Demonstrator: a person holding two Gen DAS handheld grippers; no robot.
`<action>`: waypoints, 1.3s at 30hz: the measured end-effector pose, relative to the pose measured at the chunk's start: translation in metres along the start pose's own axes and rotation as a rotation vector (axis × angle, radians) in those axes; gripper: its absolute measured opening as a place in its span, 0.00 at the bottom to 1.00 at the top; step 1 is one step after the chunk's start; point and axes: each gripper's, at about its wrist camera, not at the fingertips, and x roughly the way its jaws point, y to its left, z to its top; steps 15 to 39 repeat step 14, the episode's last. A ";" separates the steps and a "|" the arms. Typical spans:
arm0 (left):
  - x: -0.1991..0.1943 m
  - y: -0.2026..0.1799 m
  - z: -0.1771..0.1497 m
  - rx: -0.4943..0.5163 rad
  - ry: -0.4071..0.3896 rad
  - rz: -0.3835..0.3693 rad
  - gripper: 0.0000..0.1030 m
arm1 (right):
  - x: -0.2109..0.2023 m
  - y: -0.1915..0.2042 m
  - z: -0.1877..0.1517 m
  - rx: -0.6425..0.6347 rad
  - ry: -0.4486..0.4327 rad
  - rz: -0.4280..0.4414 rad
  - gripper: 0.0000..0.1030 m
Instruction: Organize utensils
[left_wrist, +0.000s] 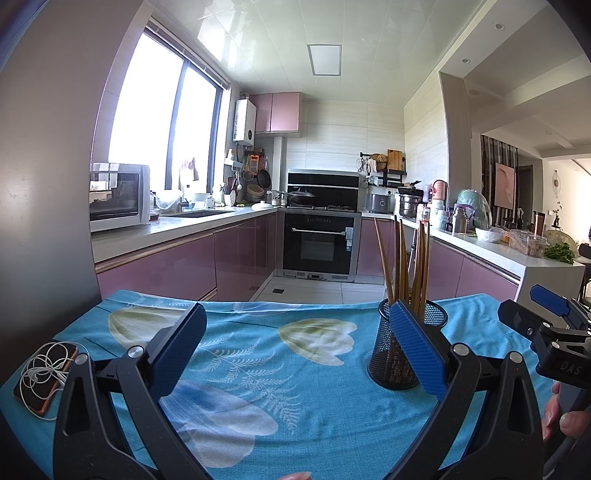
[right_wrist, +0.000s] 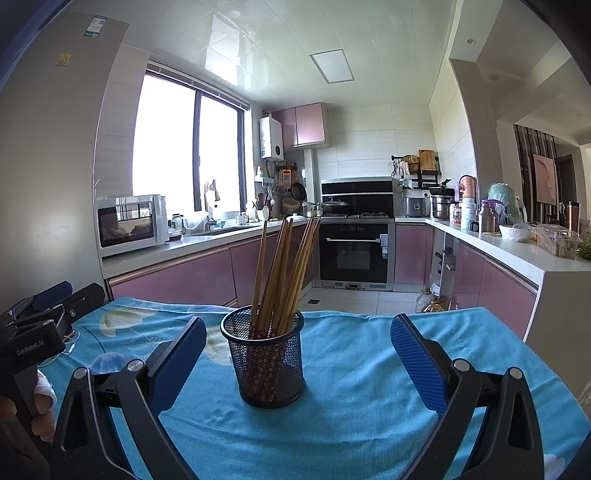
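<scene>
A black mesh cup (right_wrist: 267, 360) stands upright on the blue flowered cloth (right_wrist: 354, 398) and holds several wooden chopsticks (right_wrist: 284, 269) that lean right. My right gripper (right_wrist: 298, 343) is open and empty, its jaws wide on either side of the cup, not touching it. My left gripper (left_wrist: 297, 339) is open and empty over the cloth; the same cup (left_wrist: 397, 354) sits just behind its right finger (left_wrist: 417, 347), with the chopsticks (left_wrist: 406, 266) sticking up. The right gripper also shows at the right edge of the left wrist view (left_wrist: 532, 314).
A phone with white earphone cable (left_wrist: 46, 376) lies on the cloth at the left edge. The table's far edge drops to the kitchen floor (left_wrist: 314, 288). Pink cabinets and counters (right_wrist: 177, 273) run along both sides, with an oven (right_wrist: 354, 251) behind.
</scene>
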 end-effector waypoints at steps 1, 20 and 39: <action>0.001 -0.001 -0.001 0.005 0.000 0.001 0.95 | 0.000 0.000 0.000 0.001 0.000 0.000 0.94; 0.025 0.024 -0.012 -0.007 0.136 0.064 0.95 | 0.053 -0.078 -0.024 0.016 0.349 -0.198 0.94; 0.025 0.024 -0.012 -0.007 0.136 0.064 0.95 | 0.053 -0.078 -0.024 0.016 0.349 -0.198 0.94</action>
